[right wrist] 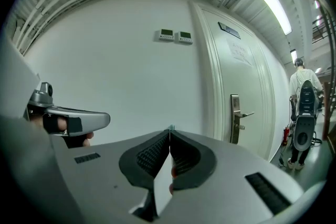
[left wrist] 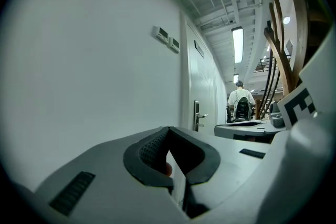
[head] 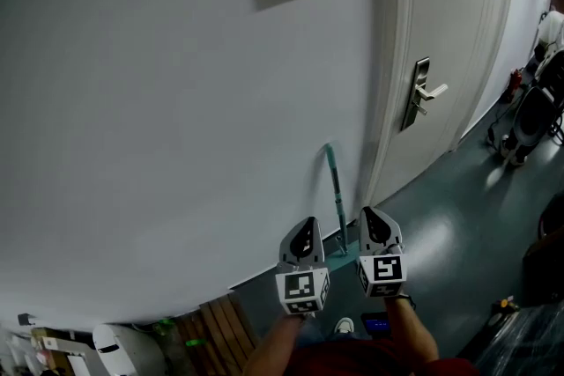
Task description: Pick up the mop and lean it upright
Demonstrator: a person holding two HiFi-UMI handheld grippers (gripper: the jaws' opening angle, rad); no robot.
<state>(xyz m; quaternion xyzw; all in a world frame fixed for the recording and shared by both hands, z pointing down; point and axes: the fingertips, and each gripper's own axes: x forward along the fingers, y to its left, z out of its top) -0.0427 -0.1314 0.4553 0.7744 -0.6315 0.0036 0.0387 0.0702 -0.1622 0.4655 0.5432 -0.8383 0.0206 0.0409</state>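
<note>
Mop (head: pixel 335 189) upright against wall (head: pixel 159 101) (beside door (head: pixel 441 57)); left gripper (head: pixel 309 224), right gripper (head: pixel 368 212) fingers (right wrist: pixel 152 157) pressed together, empty.

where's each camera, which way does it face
head view: on the head, down at mop against wall; left hand-held gripper, right hand-held gripper, forearms show
left gripper view: on that hand-held gripper, facing down the corridor; shut jaws show
right gripper view: on that hand-held gripper, facing the wall; shut jaws show
shared: door handle
</note>
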